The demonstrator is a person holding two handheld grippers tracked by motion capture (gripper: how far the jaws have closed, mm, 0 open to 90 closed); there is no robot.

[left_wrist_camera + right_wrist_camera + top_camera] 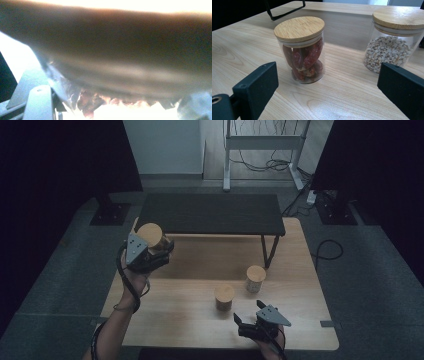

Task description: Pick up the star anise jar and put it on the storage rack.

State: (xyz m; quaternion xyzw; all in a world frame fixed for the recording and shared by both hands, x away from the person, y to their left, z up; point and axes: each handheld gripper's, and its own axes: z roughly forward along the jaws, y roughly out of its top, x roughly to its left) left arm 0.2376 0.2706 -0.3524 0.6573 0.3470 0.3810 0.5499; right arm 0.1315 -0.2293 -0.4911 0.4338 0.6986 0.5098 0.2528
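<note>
Above wooden table (190,315), left claw (159,249) pinches seemingly upright jar (150,237); right claw (248,321) spread.

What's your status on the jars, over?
Left gripper shut on a wood-lidded jar, held above the table. Right gripper open, facing the chilli jar; grain jar beside it. Nothing between.

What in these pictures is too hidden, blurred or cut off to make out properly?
- Contents of the held jar: tiny and dim in the high view; the left gripper view is a close-up blur.
- Jaws of the left gripper: covered by that jar and its grey plate in the high view.
- The jar of pale grains: its right side is cut off by the picture's edge in the right gripper view.
- The black shelf: what lies beneath is in shadow.
</note>
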